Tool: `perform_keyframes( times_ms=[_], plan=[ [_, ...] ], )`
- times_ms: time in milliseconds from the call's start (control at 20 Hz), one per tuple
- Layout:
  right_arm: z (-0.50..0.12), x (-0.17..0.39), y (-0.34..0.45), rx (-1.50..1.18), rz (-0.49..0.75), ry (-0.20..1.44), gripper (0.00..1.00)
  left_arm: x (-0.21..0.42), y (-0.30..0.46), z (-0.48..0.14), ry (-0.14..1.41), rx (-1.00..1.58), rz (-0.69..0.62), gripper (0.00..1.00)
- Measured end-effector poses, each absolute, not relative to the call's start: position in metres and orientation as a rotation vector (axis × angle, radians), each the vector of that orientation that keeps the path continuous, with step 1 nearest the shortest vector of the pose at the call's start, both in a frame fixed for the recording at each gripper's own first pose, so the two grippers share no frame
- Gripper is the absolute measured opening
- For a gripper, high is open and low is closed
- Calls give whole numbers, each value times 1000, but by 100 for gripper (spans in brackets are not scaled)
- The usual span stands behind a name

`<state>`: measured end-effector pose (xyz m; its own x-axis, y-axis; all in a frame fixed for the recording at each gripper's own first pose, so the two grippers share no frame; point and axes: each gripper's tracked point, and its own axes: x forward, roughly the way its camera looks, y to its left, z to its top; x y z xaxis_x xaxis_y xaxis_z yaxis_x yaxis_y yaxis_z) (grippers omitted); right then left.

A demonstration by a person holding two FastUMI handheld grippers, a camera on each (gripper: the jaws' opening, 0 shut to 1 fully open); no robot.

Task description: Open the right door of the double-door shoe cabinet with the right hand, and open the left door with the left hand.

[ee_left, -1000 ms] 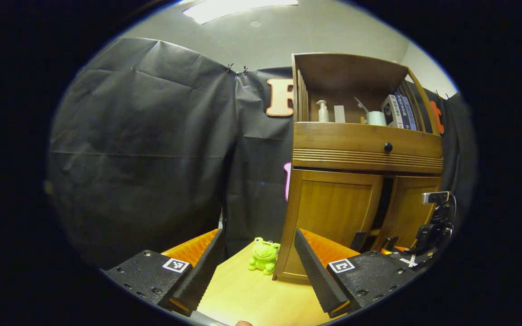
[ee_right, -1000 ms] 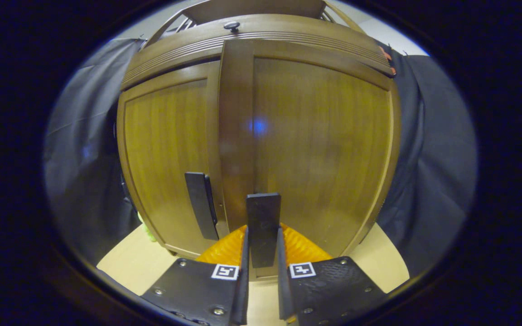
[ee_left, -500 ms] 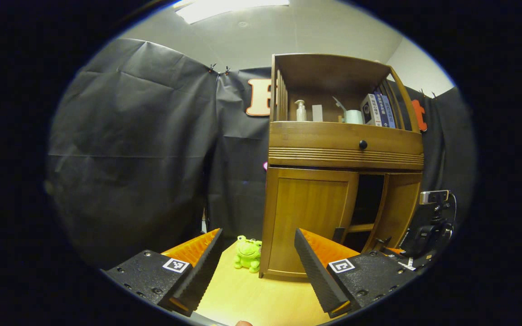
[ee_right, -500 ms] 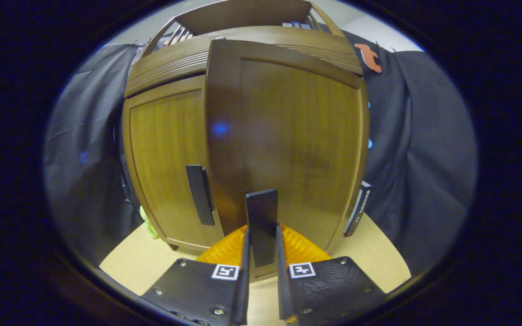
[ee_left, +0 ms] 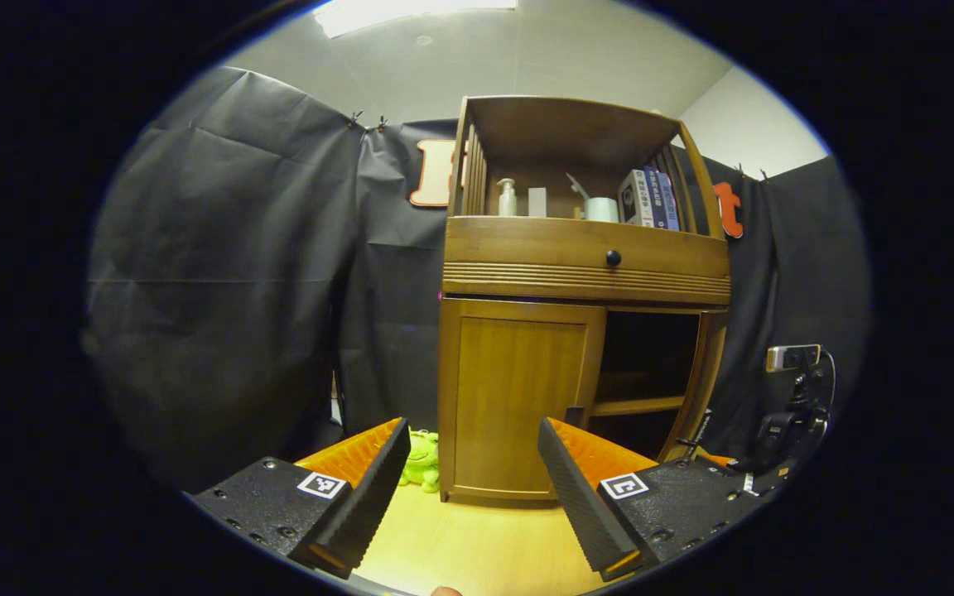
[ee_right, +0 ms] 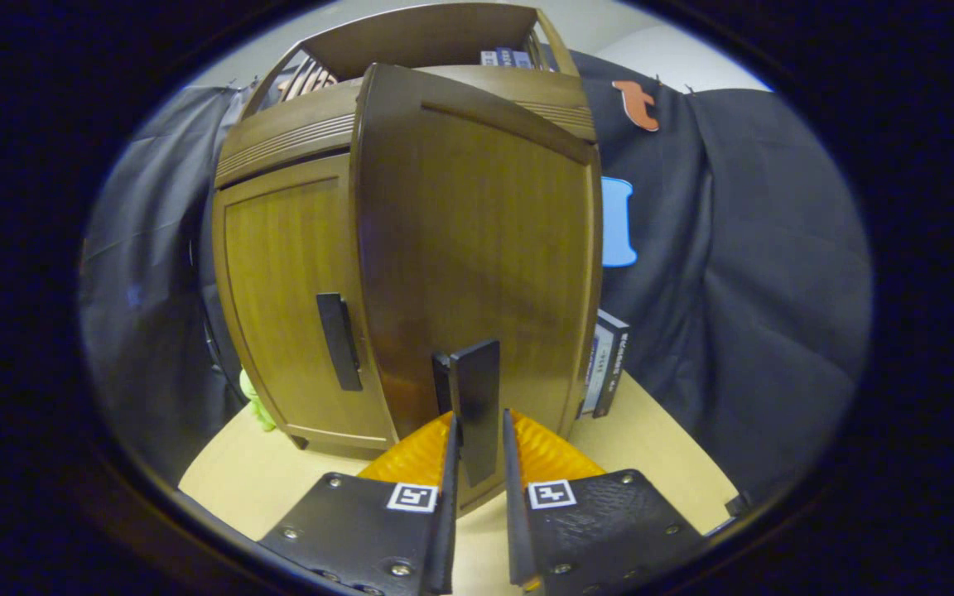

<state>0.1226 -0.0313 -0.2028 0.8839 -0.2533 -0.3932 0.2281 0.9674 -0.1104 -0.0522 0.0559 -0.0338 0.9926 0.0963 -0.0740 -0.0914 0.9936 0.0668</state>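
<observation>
Shoe cabinet [ee_left: 585, 257]: standing on the pale wooden bench [ee_left: 477, 550] against the black cloth wall, with bottles and books sitting on its top shelf.
Right door [ee_right: 477, 240]: swinging well out from the cabinet; in the left gripper view the dark compartment behind it is lying open, an inner shelf showing.
Right gripper [ee_right: 477, 497]: its jaws are pinching the flat dark handle [ee_right: 474, 406] of the right door, both fingers pressing on its sides.
Left door [ee_left: 518, 406]: sitting closed, its own dark handle [ee_right: 334, 341] untouched.
Left gripper [ee_left: 470, 484]: hanging back from the cabinet with jaws spread wide, gripping nothing, facing the left door.
Green plush frog [ee_left: 421, 462]: sitting on the bench just beside the cabinet's left bottom corner.
</observation>
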Motion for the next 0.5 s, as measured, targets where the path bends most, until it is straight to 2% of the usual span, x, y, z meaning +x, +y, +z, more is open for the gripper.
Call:
perform_keyframes(
  times_ms=[50, 100, 500],
  plan=[
    [-203, 121, -33, -60, -260, 417, 26, -52, 52, -34, 79, 63, 80, 96],
    [-202, 119, -34, -60, -271, 417, 25, -52, 48, -35, 80, 63, 68, 92],
    [-200, 108, -46, -50, -351, 422, 26, -52, 25, -46, 110, 53, -1, 92]
  ],
)
